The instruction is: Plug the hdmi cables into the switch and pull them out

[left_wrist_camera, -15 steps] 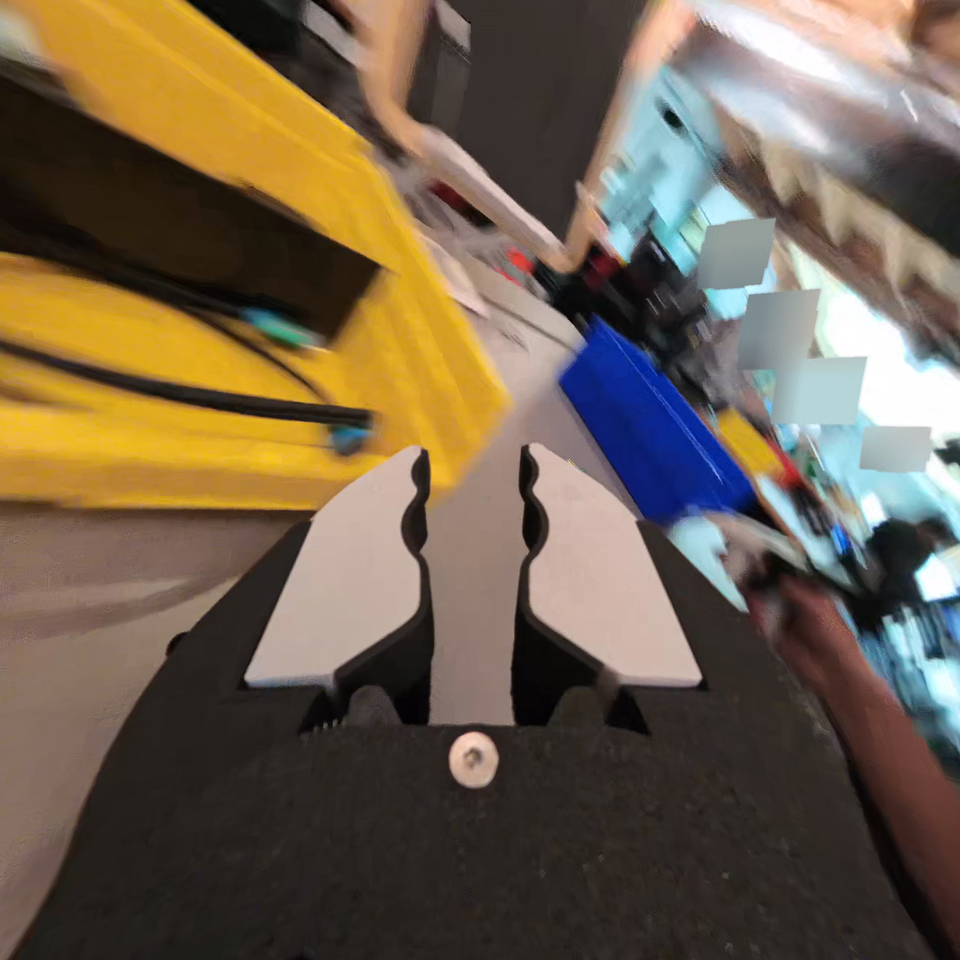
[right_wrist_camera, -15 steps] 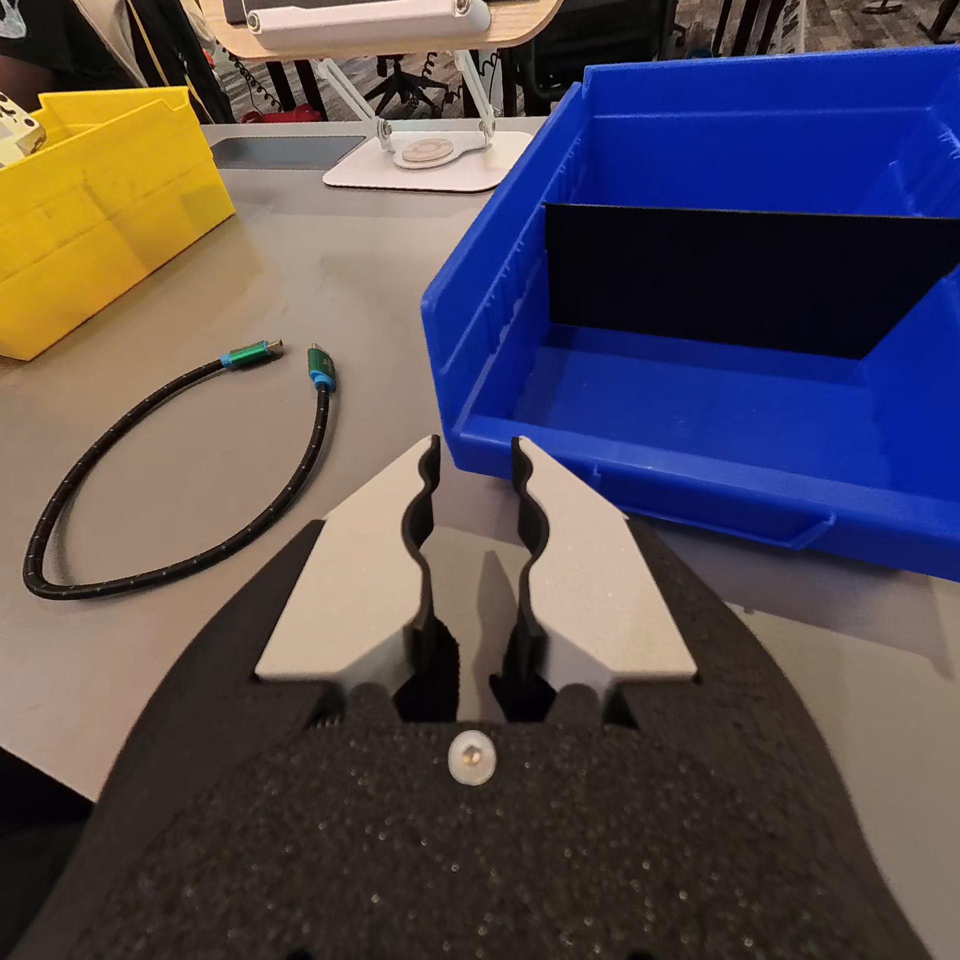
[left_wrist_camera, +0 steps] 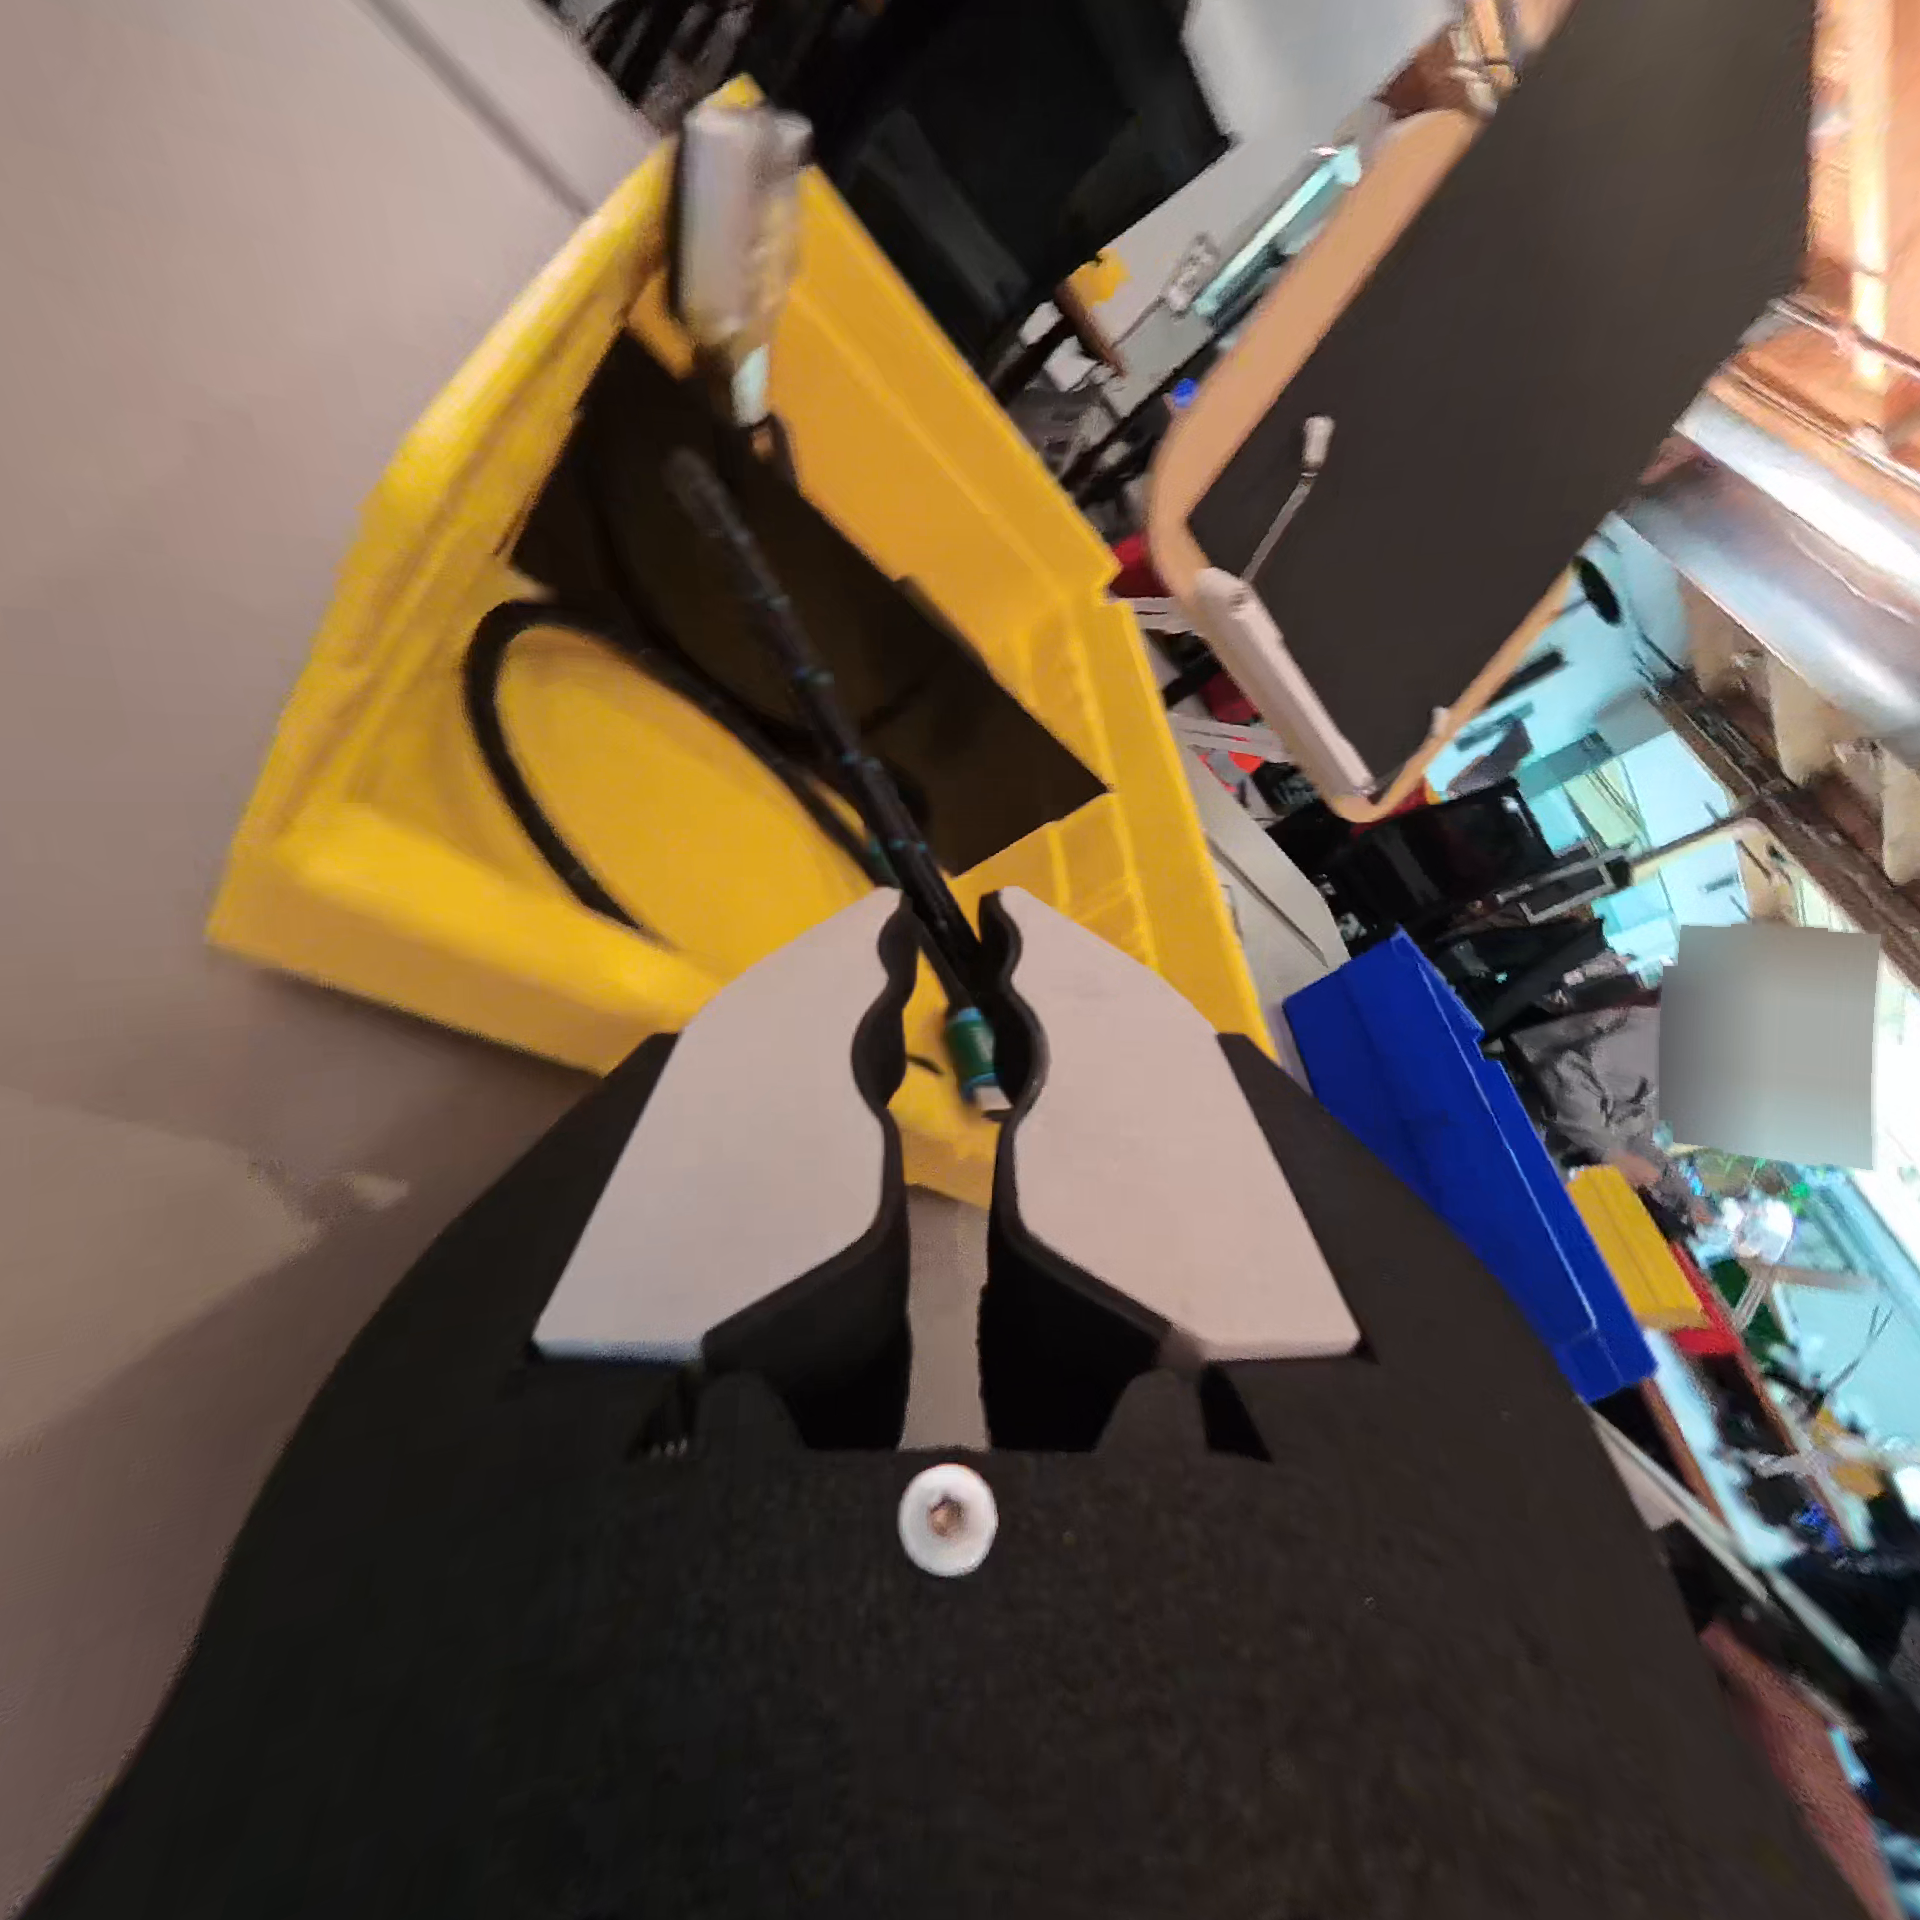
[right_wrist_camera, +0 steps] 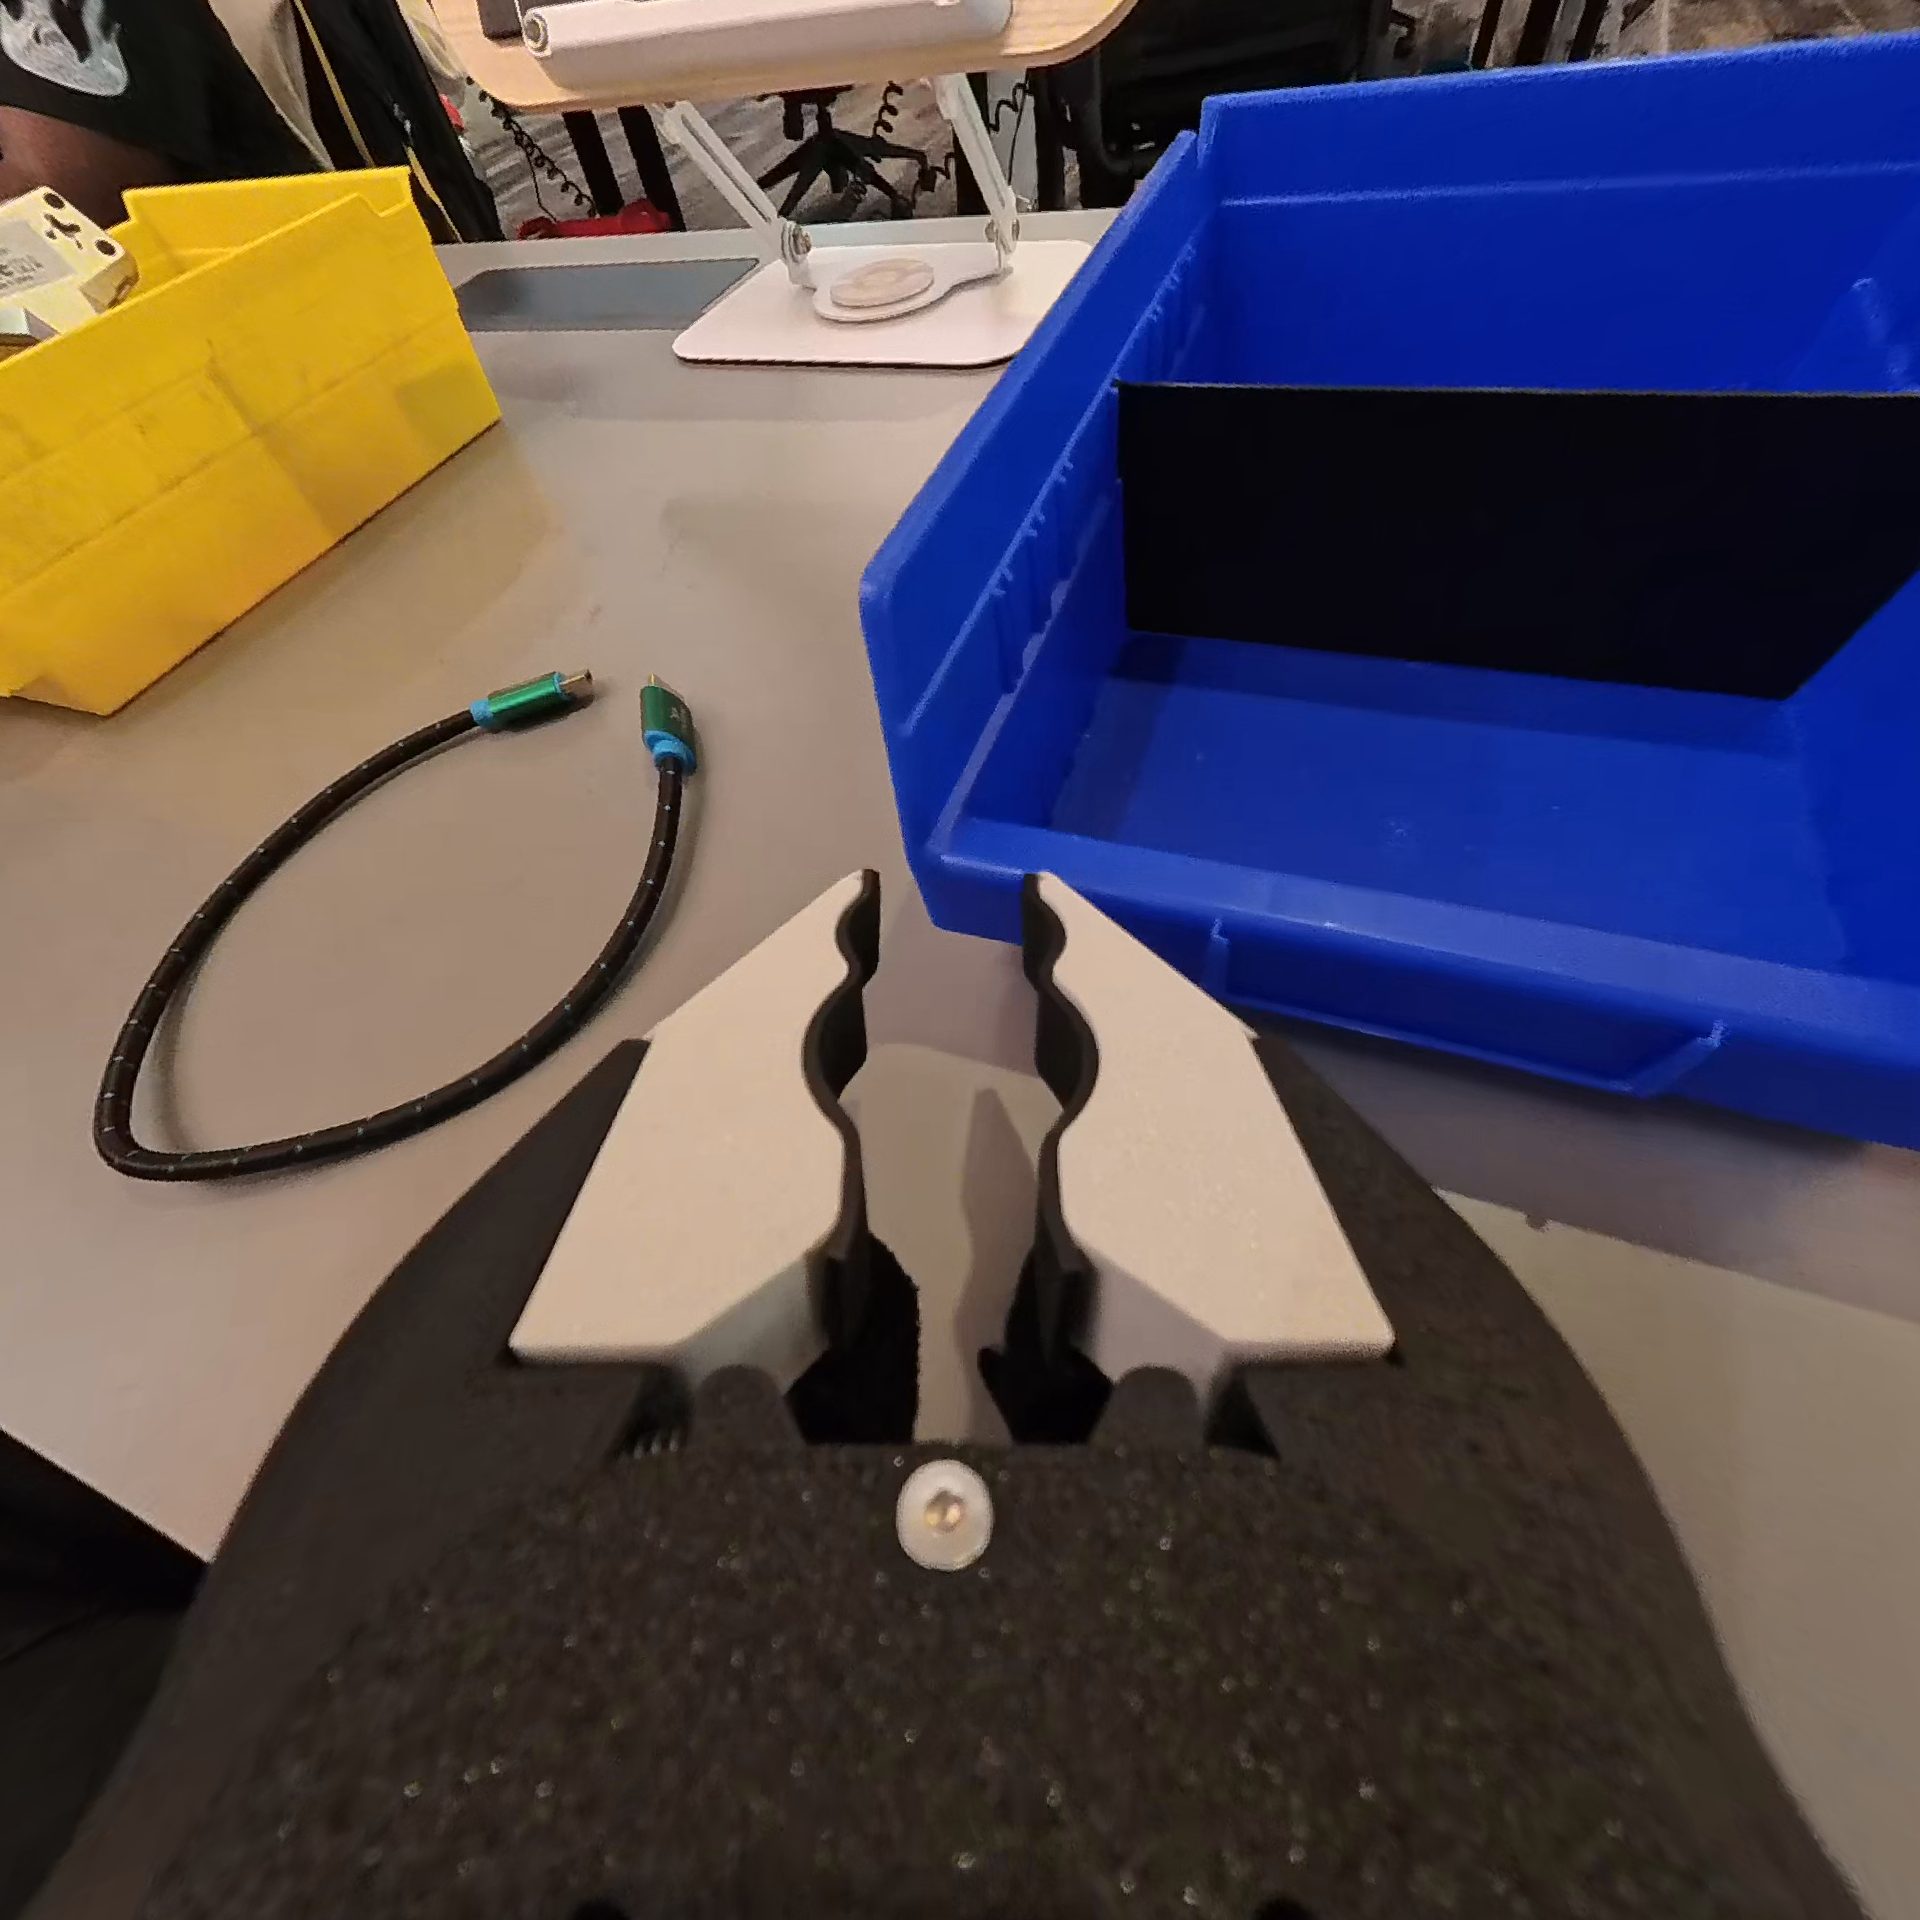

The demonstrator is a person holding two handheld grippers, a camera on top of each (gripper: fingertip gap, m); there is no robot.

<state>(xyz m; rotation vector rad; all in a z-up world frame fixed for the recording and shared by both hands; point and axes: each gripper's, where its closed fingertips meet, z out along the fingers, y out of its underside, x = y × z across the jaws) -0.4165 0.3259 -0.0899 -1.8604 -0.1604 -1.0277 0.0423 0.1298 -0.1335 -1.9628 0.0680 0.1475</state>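
Table point(right_wrist_camera: 644, 499): grey and matte, with office clutter behind it; a white stand point(right_wrist_camera: 862, 312) sits at its far side.
Yellow bin point(left_wrist_camera: 935, 540): on the table's left; a black cable coil point(left_wrist_camera: 540, 769) lies inside against its floor.
Blue bin point(right_wrist_camera: 1455, 644): on the right, with a black divider point(right_wrist_camera: 1507, 530) across it.
Left claw point(left_wrist_camera: 948, 977): tilted view; its fingers are pressed onto a braided cable point(left_wrist_camera: 831, 727) just behind its green plug point(left_wrist_camera: 971, 1060). The cable's far end carries a pale, blurred piece point(left_wrist_camera: 732, 229); I cannot tell what it is.
Right claw point(right_wrist_camera: 951, 914): spread apart and holding nothing, hovering over the table at the blue bin's near-left corner.
Second cable point(right_wrist_camera: 416, 966): curved on the table left of the right claw, both green plugs pointing toward the far side.
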